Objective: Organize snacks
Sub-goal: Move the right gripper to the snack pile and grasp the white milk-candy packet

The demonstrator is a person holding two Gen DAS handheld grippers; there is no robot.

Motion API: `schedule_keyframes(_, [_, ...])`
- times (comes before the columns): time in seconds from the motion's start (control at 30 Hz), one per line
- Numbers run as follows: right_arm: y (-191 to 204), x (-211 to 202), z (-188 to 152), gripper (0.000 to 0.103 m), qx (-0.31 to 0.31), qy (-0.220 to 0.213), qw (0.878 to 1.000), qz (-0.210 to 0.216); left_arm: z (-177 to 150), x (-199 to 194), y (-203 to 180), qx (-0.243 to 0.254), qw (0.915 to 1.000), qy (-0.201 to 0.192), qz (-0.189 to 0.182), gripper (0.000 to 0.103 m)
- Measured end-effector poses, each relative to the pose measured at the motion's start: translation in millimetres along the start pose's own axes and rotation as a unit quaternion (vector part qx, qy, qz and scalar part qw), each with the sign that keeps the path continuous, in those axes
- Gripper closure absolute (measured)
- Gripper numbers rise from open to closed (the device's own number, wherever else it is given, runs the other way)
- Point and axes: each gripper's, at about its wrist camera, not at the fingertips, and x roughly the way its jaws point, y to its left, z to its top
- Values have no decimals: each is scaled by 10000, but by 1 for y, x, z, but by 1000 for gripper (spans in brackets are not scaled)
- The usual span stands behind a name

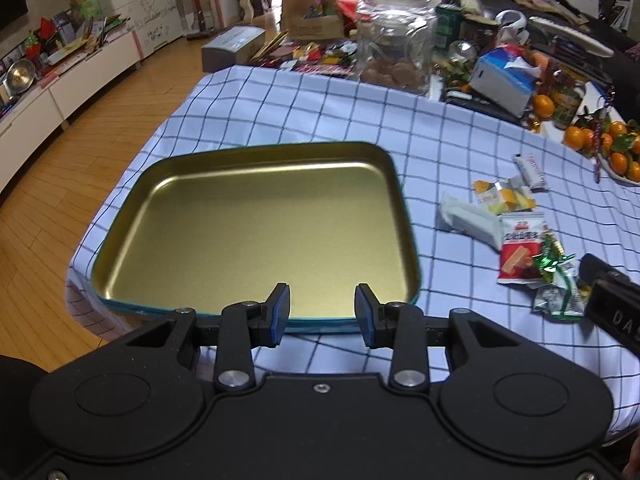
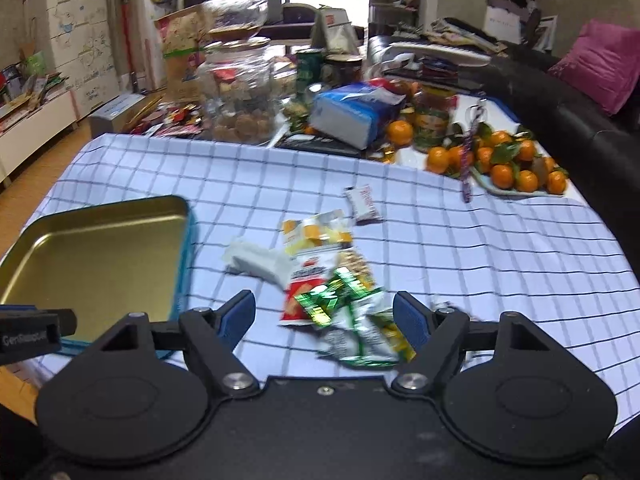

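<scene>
Gold-coloured metal lines the inside of the shallow tin tray (image 1: 256, 216), which has rounded corners and a teal outer rim and holds nothing. It sits on the worktop (image 1: 320, 112), on a white cloth with a dark grid pattern, toward the left side.

The snacks (image 2: 320, 280) lie loose in a small heap on the cloth just beside the tray's right edge. The heap comprises a plain white packet (image 2: 256, 262), a yellow-and-orange wrapper (image 2: 316, 232), a red-and-white wafer packet (image 2: 300, 292) and crinkled shiny green wrappers (image 2: 340, 304) nearest the camera. One small white bar (image 2: 362, 202) with red print lies slightly apart, further back.

The left claw (image 1: 322, 312) hangs over the tray's near rim, jaws parted and grasping nothing. The right claw (image 2: 324, 320) stands spread wide over the green wrappers; these lie between its blue pads (image 2: 412, 320), which do not press on them.

Behind the cloth stand a glass jar (image 2: 240, 92), a tissue pack (image 2: 352, 116) and a plate of mandarins (image 2: 516, 168).
</scene>
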Motion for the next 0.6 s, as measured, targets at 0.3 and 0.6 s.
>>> schedule_keyframes(0.3, [-77,0,-9,25,813,96,9952,-531,-8,-2,-34,441,9981,-197,-370,57])
schedule_keyframes(0.6, [-90,6,-25,41,245,340,9982,-423,-5,4,-57,153,9954,53,-948,57])
